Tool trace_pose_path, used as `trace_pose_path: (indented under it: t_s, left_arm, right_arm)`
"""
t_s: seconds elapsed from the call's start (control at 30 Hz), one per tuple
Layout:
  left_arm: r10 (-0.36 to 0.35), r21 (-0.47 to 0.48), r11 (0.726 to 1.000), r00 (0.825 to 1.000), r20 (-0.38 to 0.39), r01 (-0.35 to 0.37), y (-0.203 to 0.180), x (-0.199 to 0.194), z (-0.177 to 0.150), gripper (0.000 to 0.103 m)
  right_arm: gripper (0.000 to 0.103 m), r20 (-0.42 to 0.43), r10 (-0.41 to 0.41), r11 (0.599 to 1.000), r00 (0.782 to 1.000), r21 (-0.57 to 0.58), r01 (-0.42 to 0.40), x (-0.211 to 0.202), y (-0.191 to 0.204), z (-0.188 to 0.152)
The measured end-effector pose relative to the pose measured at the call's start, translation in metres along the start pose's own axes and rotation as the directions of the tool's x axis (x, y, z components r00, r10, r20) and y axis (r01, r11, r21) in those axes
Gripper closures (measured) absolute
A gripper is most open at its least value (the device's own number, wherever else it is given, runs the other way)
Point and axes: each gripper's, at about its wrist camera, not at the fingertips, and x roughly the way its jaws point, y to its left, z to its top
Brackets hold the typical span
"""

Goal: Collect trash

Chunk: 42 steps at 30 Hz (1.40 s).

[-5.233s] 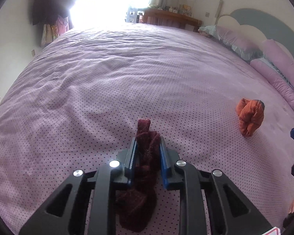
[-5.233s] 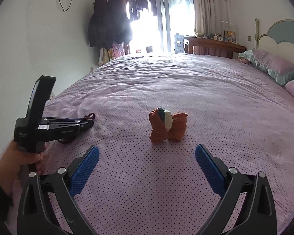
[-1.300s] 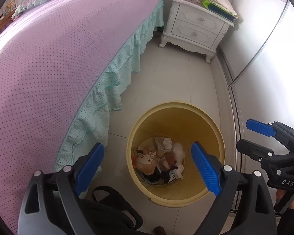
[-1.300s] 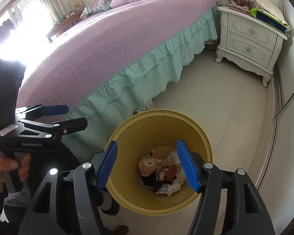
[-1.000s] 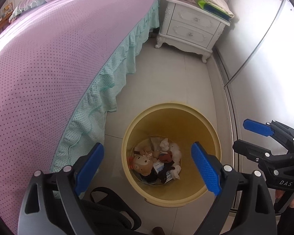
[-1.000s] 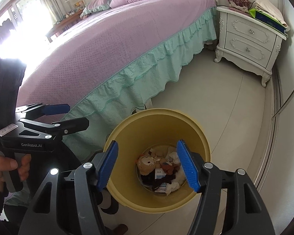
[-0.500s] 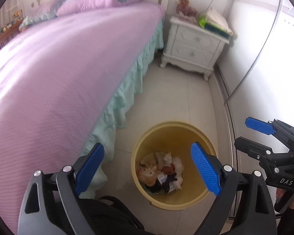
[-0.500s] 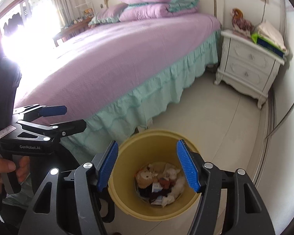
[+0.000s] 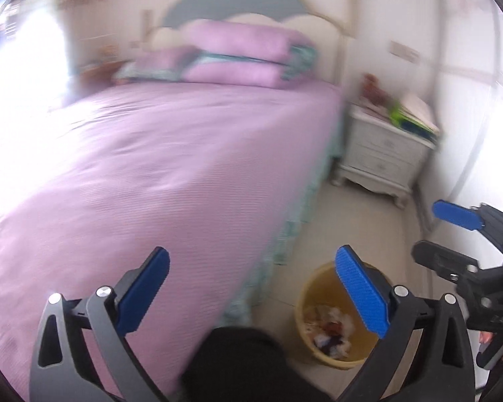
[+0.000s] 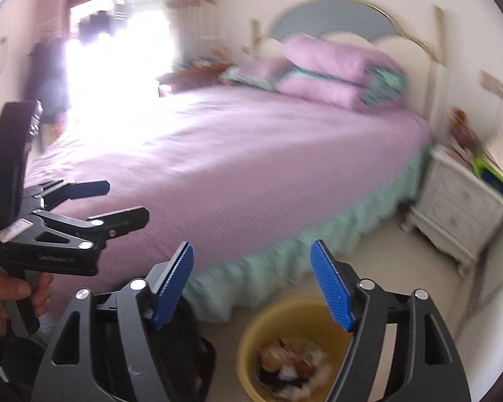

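Observation:
A yellow trash bin [image 9: 306,305] stands on the floor beside the bed, with mixed trash [image 9: 332,330] inside; it also shows low in the right wrist view [image 10: 251,335]. My left gripper [image 9: 251,288] is open and empty, raised above the bed's edge. It also shows at the left of the right wrist view [image 10: 117,201]. My right gripper [image 10: 251,284] is open and empty, above the bin. It also shows at the right of the left wrist view [image 9: 452,231]. Both views are motion-blurred.
A large bed with a purple cover [image 9: 151,167] and a teal skirt [image 10: 301,244] fills the left. Purple pillows [image 10: 328,63] lie at the headboard. A white nightstand [image 9: 385,154] stands by the wall. A dark object [image 9: 241,361] lies low beside the bin.
Both grippers have tilted up and away from the bin, so the bed and headboard fill the views. The bin has dropped to the bottom. Both stay open.

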Motion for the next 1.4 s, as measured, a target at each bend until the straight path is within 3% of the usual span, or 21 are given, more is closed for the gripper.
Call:
trace_pose_path:
  t_s: [0.13, 0.23, 0.33, 0.43, 0.53, 0.63, 0.77, 0.8, 0.9, 0.97, 1.03, 1.13, 1.23, 1.4]
  left_arm:
    - [0.187, -0.091, 0.979, 0.982, 0.024, -0.184, 0.051, -0.04, -0.008, 0.004]
    - [0.32, -0.145, 0.938, 0.947, 0.019, -0.314, 0.086, -0.068, -0.015, 0.004]
    - [0.439, -0.181, 0.884, 0.898, 0.002, -0.432, 0.116, -0.092, -0.018, 0.004]
    - [0.517, -0.227, 0.832, 0.856, -0.016, -0.507, 0.143, -0.114, -0.026, 0.004]
    - [0.562, -0.277, 0.792, 0.827, -0.022, -0.545, 0.161, -0.136, -0.037, 0.004]
    - [0.607, -0.322, 0.748, 0.794, -0.019, -0.58, 0.173, -0.153, -0.046, 0.004]
    - [0.654, -0.363, 0.696, 0.756, -0.033, -0.619, 0.188, -0.165, -0.058, 0.004]
    - [0.675, -0.372, 0.675, 0.737, -0.038, -0.637, 0.191, -0.167, -0.06, 0.004]
    - [0.751, -0.383, 0.599, 0.659, -0.038, -0.704, 0.197, -0.171, -0.068, 0.004]
    - [0.772, -0.384, 0.575, 0.635, -0.04, -0.723, 0.201, -0.172, -0.069, 0.004]
    - [0.778, -0.393, 0.563, 0.627, -0.045, -0.727, 0.209, -0.171, -0.071, 0.004]
    - [0.772, -0.412, 0.561, 0.634, -0.052, -0.718, 0.223, -0.169, -0.072, 0.004]
    - [0.766, -0.451, 0.54, 0.637, -0.087, -0.711, 0.236, -0.164, -0.075, 0.004]
    - [0.736, -0.484, 0.537, 0.664, -0.133, -0.691, 0.257, -0.149, -0.081, 0.004]
  right_arm:
    - [0.015, 0.077, 0.139, 0.986, 0.987, -0.105, -0.131, 0.003, 0.053, 0.024]
    - [0.008, 0.125, 0.248, 0.958, 0.961, -0.178, -0.224, 0.008, 0.093, 0.04]
    - [0.008, 0.127, 0.344, 0.922, 0.93, -0.231, -0.31, 0.017, 0.129, 0.053]
    - [0.008, 0.125, 0.43, 0.885, 0.894, -0.252, -0.39, 0.025, 0.159, 0.066]
    - [0.008, 0.125, 0.484, 0.857, 0.866, -0.266, -0.441, 0.032, 0.183, 0.074]
    - [0.008, 0.119, 0.516, 0.838, 0.849, -0.274, -0.471, 0.039, 0.2, 0.081]
    - [0.008, 0.114, 0.523, 0.834, 0.845, -0.274, -0.479, 0.049, 0.225, 0.085]
    - [0.008, 0.11, 0.525, 0.833, 0.844, -0.272, -0.483, 0.054, 0.228, 0.086]
    - [0.008, 0.097, 0.531, 0.828, 0.841, -0.267, -0.492, 0.064, 0.24, 0.084]
    - [0.008, 0.079, 0.536, 0.824, 0.841, -0.267, -0.5, 0.073, 0.246, 0.085]
    - [0.008, 0.065, 0.538, 0.821, 0.84, -0.264, -0.506, 0.079, 0.252, 0.083]
    - [0.008, 0.048, 0.54, 0.818, 0.84, -0.264, -0.511, 0.089, 0.259, 0.081]
    - [0.008, 0.032, 0.539, 0.817, 0.842, -0.264, -0.512, 0.101, 0.267, 0.083]
    - [0.008, -0.001, 0.548, 0.806, 0.837, -0.265, -0.529, 0.12, 0.283, 0.082]
